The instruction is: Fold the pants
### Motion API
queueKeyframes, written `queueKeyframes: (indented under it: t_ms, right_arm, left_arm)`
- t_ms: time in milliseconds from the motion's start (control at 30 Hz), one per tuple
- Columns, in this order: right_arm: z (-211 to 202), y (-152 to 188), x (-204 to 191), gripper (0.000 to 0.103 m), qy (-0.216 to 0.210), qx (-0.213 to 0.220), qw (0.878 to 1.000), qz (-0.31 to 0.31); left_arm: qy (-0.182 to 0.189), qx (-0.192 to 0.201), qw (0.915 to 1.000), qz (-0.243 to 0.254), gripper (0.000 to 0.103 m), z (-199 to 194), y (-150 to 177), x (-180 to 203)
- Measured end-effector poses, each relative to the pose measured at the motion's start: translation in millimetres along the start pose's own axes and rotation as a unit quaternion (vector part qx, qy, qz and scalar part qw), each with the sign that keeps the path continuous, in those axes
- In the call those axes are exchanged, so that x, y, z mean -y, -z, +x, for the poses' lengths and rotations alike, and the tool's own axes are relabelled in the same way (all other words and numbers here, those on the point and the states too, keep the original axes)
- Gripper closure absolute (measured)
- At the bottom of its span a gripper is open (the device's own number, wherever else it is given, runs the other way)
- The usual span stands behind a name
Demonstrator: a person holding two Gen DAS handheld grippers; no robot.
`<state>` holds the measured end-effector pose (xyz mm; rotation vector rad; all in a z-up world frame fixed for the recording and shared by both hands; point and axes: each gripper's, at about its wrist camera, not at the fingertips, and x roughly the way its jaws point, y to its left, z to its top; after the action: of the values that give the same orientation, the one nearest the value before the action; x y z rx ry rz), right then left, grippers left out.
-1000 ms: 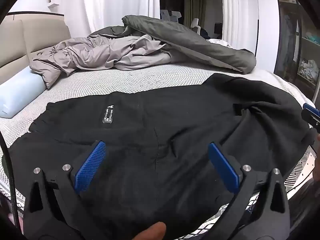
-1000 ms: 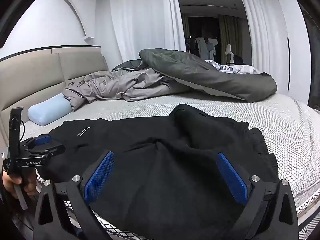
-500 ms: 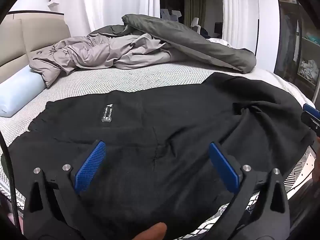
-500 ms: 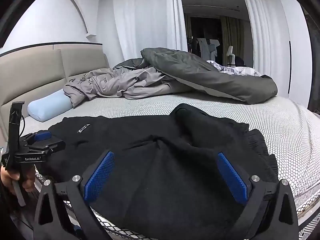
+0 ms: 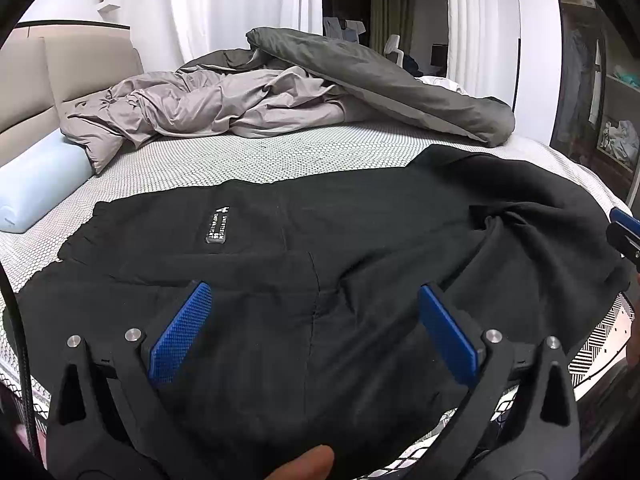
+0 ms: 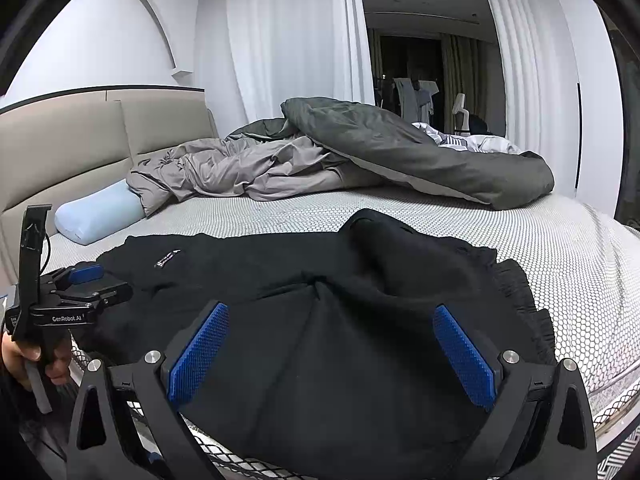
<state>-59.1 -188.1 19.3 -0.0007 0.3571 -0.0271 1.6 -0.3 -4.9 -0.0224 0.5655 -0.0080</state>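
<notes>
- The bed (image 5: 256, 160) fills the middle of both views, its white dotted mattress bare in a wide band across the centre and out to the right edge in the right wrist view.
- A rumpled grey duvet (image 6: 360, 160) is heaped along the far side of the bed, in the upper centre of both frames, well apart from the pants.
- The black pants (image 5: 320, 248) lie spread on the near part of the bed, long axis running left to right across the frame; the flat end with the small white-lettered label (image 5: 218, 226) is at centre left, and the bunched, wrinkled end rises at centre right. Their near edge hangs over the mattress edge at the bottom of the frame.
- A pale blue pillow (image 5: 36, 188) lies at the left edge, near the pants' left end but not touching it.
- The left gripper (image 5: 316, 320) sits low over the pants' near edge, jaws spread wide with nothing between them; a fingertip (image 5: 304, 464) shows at bottom centre.
- The right gripper (image 6: 332, 344) hovers over the bunched end, jaws likewise wide apart and empty.
</notes>
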Motion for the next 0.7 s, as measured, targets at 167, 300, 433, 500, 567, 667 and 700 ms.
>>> queueKeyframes:
  t_ms: [167, 300, 433, 500, 567, 667, 700]
  right_arm:
    - [-0.2, -0.4, -1.2, 0.0, -0.001, 0.0, 1.0, -0.001]
    - [-0.2, -0.4, -0.6, 0.0, 0.0, 0.0, 1.0, -0.001]
    - [0.0, -0.1, -1.0, 0.0, 0.0, -0.001, 1.0, -0.001]
    - [-0.3, 0.4, -1.4, 0.0, 0.0, -0.001, 1.0, -0.002]
    - [-0.9, 0.9, -2.3, 0.0, 0.001, -0.001, 1.0, -0.004]
    - [-0.5, 1.1, -2.8, 0.0, 0.002, -0.001, 1.0, -0.006]
    - [-0.6, 1.4, -2.8, 0.0, 0.002, -0.001, 1.0, -0.006]
  left_arm:
    - [0.0, -0.001, 1.0, 0.0, 0.001, -0.1, 0.1, -1.6]
    - [0.0, -0.001, 1.0, -0.001, 0.001, -0.2, -0.2, -2.0]
    - [-0.001, -0.002, 1.0, 0.0, 0.001, -0.2, -0.5, -1.8]
    - [0.0, -0.001, 1.0, 0.0, 0.001, 0.0, -0.3, -1.8]
    - [0.0, -0.001, 1.0, 0.0, 0.001, -0.7, -0.1, -2.4]
    - [0.0, -0.002, 1.0, 0.0, 0.001, -0.1, -0.7, -2.2]
    - [0.0, -0.002, 1.0, 0.0, 0.001, -0.1, -0.5, -2.2]
